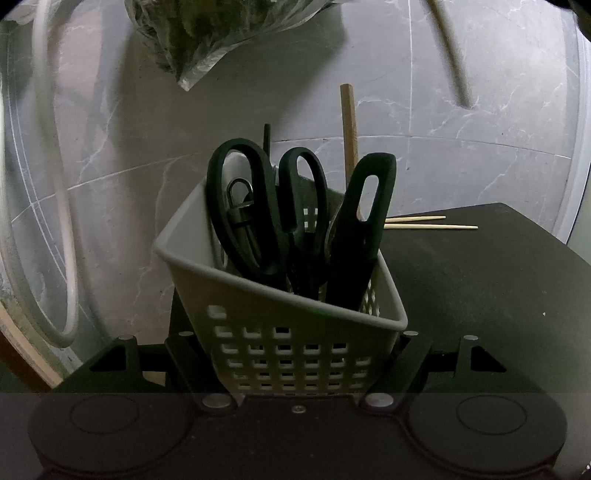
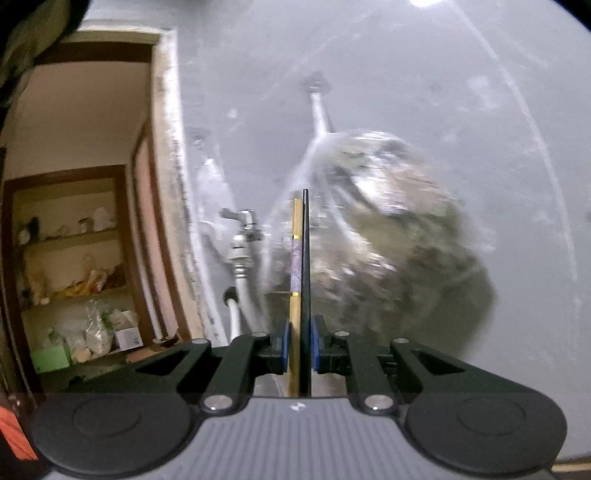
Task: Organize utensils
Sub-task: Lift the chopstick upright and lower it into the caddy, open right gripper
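Note:
A pale slotted utensil basket [image 1: 280, 332] stands at the edge of a black table [image 1: 480, 295], and my left gripper [image 1: 295, 356] is shut on its lower walls, one finger on each side. Inside it stand black-handled scissors [image 1: 255, 206], a black utensil handle [image 1: 365, 229] and a wooden stick [image 1: 349, 125]. Two light chopsticks [image 1: 424, 221] lie on the table behind the basket. In the right wrist view my right gripper [image 2: 298, 347] is shut on a pair of chopsticks [image 2: 300, 258], one gold with a patterned band and one dark, pointing straight ahead towards the wall.
A clear bag of greens [image 1: 207, 29] hangs on the grey marble wall above the basket, also seen blurred as a bag [image 2: 388, 240]. A white hose [image 1: 55, 184] loops at left. A tap [image 2: 243, 221] and a doorway to shelves [image 2: 74, 240] are left of the right gripper.

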The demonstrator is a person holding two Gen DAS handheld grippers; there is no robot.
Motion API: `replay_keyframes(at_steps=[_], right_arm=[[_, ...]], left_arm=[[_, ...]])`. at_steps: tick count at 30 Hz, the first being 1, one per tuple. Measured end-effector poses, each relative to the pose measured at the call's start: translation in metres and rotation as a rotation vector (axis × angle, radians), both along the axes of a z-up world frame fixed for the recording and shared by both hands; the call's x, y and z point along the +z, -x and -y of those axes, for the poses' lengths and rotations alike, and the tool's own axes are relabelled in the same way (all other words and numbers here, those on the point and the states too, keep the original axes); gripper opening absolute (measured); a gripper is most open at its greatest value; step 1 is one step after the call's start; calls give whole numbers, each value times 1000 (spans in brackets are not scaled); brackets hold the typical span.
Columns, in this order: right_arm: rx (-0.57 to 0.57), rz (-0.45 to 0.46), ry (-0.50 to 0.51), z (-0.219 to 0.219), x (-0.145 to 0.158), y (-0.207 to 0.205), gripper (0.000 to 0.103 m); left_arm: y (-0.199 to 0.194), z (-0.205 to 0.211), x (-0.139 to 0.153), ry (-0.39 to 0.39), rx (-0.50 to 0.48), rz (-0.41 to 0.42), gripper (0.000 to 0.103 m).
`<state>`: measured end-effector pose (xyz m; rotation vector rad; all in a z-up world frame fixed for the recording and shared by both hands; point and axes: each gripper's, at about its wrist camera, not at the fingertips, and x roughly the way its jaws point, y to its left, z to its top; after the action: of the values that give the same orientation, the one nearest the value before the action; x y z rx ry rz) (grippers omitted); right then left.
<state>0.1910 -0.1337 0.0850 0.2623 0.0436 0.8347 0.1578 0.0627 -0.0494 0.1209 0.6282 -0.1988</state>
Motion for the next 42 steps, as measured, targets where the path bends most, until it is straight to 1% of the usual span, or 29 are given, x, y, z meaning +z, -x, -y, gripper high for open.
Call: replay_keyframes(at_steps=[4,7,14,21,26,33,34,35,36,38,39,41,42], right_arm=[[28,0,-20,-25,-13,-6,13],[35,-16,-28,-40,-30,-9,13],[10,-77,81,-67,-81,-8,13],[12,-138,163,-68,-114,1,13],[23,-153,213,-68,-120,9,15],[35,-156,226,-65,-115,13,16],[34,-156,226,-63,-114,14,21],[33,-157,224,-62,-113,13,28],[30,-154,219,-60,-111,15,31],[21,-139,210,-53,-106,18,43],[16,-128,204,-50,-102,21,47],[-1,-106,185,-40,-95,25,61],[-11,-101,175,-35,-91,25,65]], left_arm=[[0,0,0,-1,-1,0,77],[0,-1,0,-1,-1,0,77],[0,-1,0,-1,-2,0,77],[-1,-1,0,0,-4,0,77],[-1,-1,-1,0,-3,0,77],[-2,-2,0,-1,-5,1,77],[-2,-2,-1,-1,-5,1,77],[-2,-2,-1,-1,-5,1,77],[-2,-2,-1,0,-4,1,77],[-3,-1,-1,-1,-4,1,77],[-3,-1,-1,0,-3,1,77],[-3,-1,-1,-1,-3,0,77],[-3,-2,-1,-1,-3,0,77]])
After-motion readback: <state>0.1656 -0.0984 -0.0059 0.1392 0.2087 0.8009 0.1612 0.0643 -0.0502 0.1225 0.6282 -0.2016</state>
